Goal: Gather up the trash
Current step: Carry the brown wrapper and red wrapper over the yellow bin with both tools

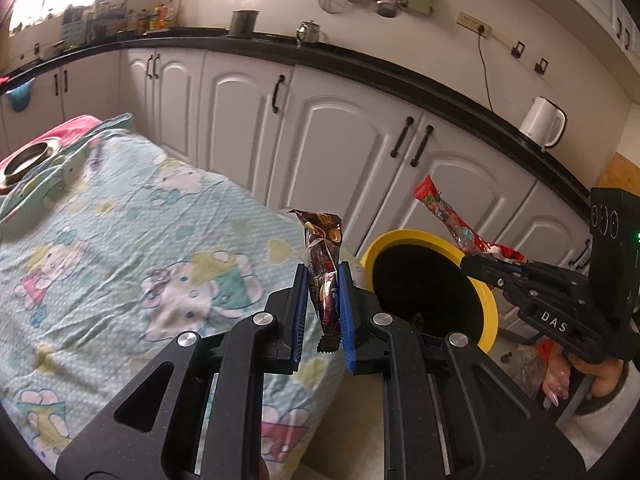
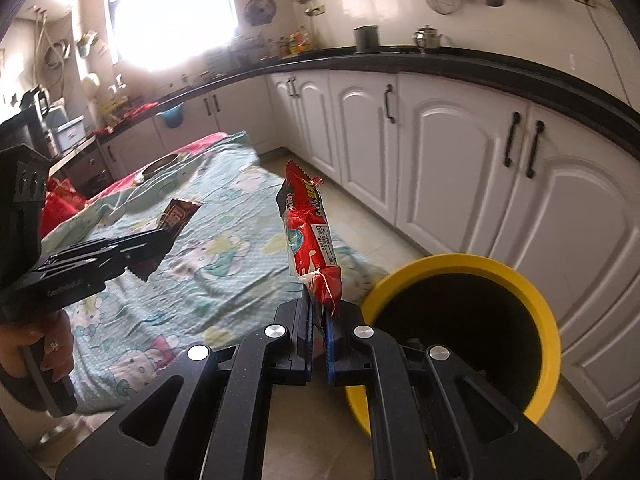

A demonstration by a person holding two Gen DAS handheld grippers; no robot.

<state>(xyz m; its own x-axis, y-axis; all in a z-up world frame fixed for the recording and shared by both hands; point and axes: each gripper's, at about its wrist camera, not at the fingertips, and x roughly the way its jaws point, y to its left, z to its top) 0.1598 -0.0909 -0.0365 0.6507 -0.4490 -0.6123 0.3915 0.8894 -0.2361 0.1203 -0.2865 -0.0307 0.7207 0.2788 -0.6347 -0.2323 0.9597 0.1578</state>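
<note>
Between your left gripper's (image 1: pixel 324 300) blue pads stands a crumpled dark brown foil snack wrapper (image 1: pixel 325 264), pinched near its lower half with the top flopping free; your right gripper (image 2: pixel 319 330) is closed all the way down on the bottom seam of a long red plastic snack wrapper (image 2: pixel 310 236) that rises upright above it. Both are featherlight, limp and slick film, so they will sag and could slide out; a hold low across a crimped seam, as you have now, looks the safest. That makes two wrappers, one per tool, and one round yellow-rimmed bin with a black inside (image 2: pixel 472 276) standing on the floor just beside the table edge, its mouth near both tools. Behind lies one table under a pale green cartoon-print cloth (image 1: pixel 120 220), carrying one round metal dish (image 1: pixel 24 160).
</note>
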